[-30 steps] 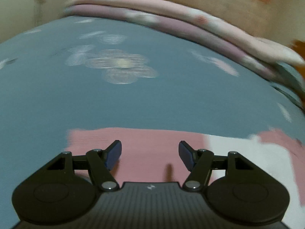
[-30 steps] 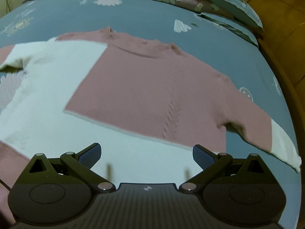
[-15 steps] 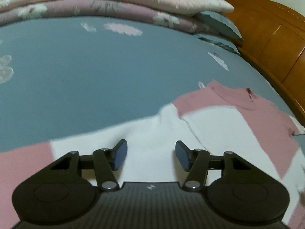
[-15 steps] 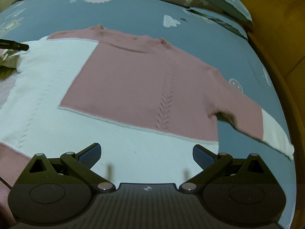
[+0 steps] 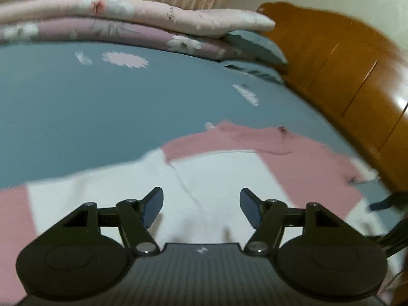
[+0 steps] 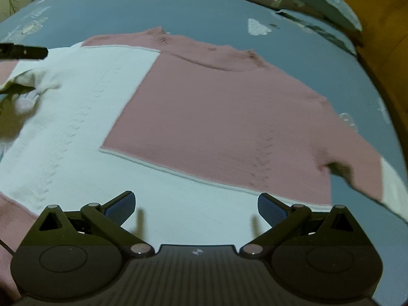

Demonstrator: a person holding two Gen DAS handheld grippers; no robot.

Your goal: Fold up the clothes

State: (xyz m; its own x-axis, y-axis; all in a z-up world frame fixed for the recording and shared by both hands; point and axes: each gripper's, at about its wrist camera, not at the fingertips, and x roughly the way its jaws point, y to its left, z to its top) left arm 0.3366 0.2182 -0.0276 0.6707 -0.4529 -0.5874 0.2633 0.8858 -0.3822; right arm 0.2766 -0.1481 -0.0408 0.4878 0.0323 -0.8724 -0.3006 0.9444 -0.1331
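Note:
A pink and white knitted sweater point(image 6: 209, 117) lies spread flat on the blue-grey bed sheet point(image 6: 204, 12), neck toward the far side. In the left wrist view the sweater point(image 5: 216, 178) shows its white left shoulder and sleeve with the armpit seam just ahead. My left gripper point(image 5: 201, 204) stands open over that white part, nothing between its fingers. My right gripper point(image 6: 196, 204) stands wide open over the white lower band near the hem, empty. The tip of the left gripper point(image 6: 25, 51) shows at the far left of the right wrist view.
Folded pink floral quilts point(image 5: 127, 23) and grey-blue pillows point(image 5: 255, 48) are stacked at the far edge of the bed. A brown wooden headboard point(image 5: 344, 76) runs along the right side. Bare sheet point(image 5: 102, 102) lies beyond the sweater.
My left gripper has swung right, from the pink cuff end of the sleeve to the white shoulder, and opened a little wider. My right gripper has edged closer to the sweater and stayed open.

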